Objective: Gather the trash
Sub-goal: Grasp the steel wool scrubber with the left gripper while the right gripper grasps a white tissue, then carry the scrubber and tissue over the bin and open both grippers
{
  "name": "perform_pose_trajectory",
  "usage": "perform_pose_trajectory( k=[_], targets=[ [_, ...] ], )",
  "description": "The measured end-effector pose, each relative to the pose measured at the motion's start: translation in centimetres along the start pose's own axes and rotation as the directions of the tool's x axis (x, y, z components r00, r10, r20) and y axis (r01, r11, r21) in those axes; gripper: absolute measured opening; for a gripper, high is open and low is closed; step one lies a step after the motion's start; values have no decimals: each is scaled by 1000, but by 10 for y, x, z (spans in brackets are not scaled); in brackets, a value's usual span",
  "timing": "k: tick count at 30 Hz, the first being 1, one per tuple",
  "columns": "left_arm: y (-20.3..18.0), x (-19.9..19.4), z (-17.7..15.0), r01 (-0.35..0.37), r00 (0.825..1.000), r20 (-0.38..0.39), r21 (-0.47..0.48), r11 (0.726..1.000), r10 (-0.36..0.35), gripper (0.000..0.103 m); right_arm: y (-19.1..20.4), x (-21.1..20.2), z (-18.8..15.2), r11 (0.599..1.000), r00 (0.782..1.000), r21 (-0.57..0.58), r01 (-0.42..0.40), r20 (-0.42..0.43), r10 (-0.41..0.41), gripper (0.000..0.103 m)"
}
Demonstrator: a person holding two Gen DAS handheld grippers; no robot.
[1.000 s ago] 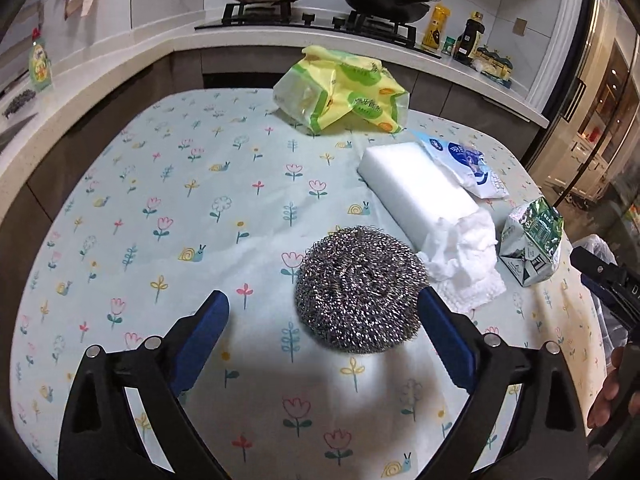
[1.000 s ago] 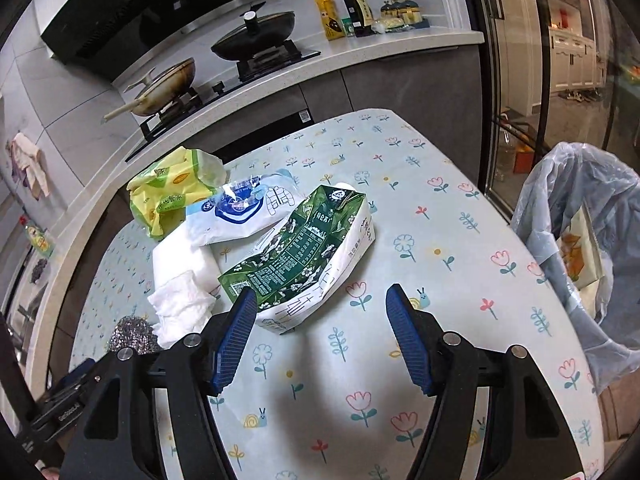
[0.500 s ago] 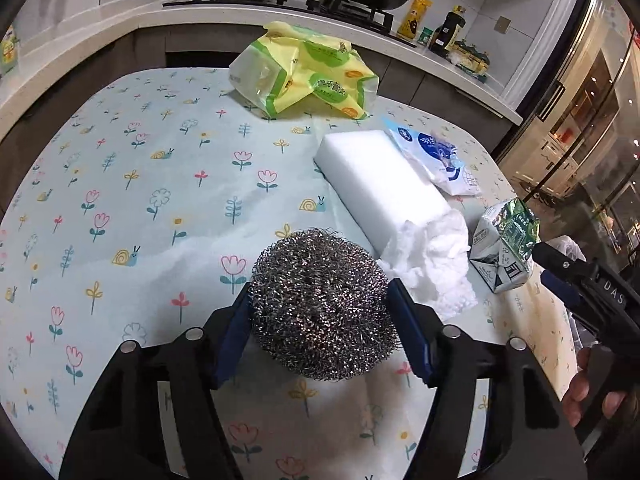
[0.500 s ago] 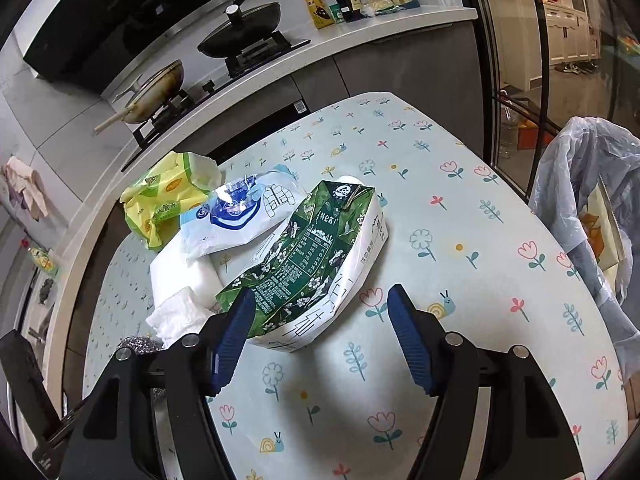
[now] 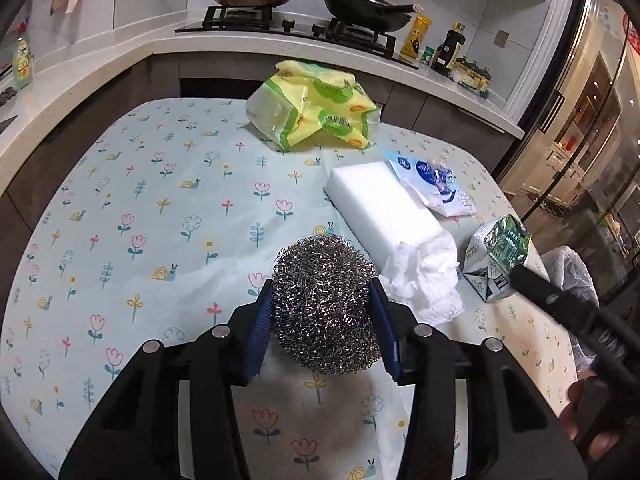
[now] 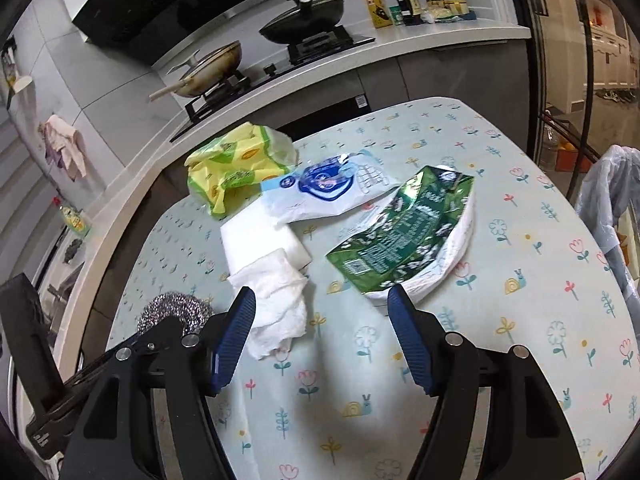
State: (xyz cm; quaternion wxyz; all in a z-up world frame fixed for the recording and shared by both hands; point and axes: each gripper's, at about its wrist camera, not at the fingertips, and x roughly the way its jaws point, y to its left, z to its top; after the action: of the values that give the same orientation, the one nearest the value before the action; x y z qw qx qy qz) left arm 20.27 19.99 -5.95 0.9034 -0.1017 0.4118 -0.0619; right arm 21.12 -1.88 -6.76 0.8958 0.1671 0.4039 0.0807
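Scourer: steel-wool ball [image 5: 325, 304] is sitting on the flowered counter [image 5: 168, 216], squeezed between my blue pads.
Left hand-held gripper [image 5: 322, 312]: I am gripping the scourer, jaws having just been closing on it.
Right hand-held gripper [image 6: 322, 320]: I am holding it wide and empty, above the counter.
Nearby trash: crumpled tissue [image 6: 276, 300] is touching its left pad; green carton [image 6: 400, 232] is lying just beyond.

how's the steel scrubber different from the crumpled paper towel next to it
The steel scrubber is a dark, shiny wire ball; the crumpled paper towel is white, soft and flattened. The scrubber sits squeezed between the left gripper's pads; the towel lies free. Both are on the flowered tablecloth.
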Motion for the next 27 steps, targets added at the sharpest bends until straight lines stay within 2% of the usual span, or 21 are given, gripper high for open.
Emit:
perform_pose_trajectory(
  k=[8, 10, 11, 12, 13, 20, 27],
  targets=[
    [3, -9, 6, -29, 999, 26, 26, 999, 28, 44, 24, 45, -12, 998, 996, -59, 2, -84, -7, 65],
    [4, -9, 7, -35, 999, 26, 28, 999, 34, 44, 25, 53, -14, 998, 994, -61, -10, -108, 4, 50],
    [4, -10, 7, -37, 999, 26, 30, 999, 36, 44, 26, 55, -15, 997, 992, -67, -23, -125, 15, 33],
    [4, -10, 7, -40, 999, 27, 33, 999, 39, 44, 27, 55, -16, 997, 991, -71, -31, -129, 22, 21],
    [4, -11, 7, -45, 999, 27, 34, 998, 44, 44, 27, 53, -17, 997, 992, -75, -36, -126, 27, 15],
    [-12, -25, 9, -46, 998, 46, 53, 998, 44, 44, 24, 2, -10, 994, 996, -74, -83, -35, 80, 11],
    [-57, -50, 10, -27, 997, 80, 103, 994, 19, 44, -6, -63, 14, 995, 991, -34, -91, 91, 94, 11]
  ],
)
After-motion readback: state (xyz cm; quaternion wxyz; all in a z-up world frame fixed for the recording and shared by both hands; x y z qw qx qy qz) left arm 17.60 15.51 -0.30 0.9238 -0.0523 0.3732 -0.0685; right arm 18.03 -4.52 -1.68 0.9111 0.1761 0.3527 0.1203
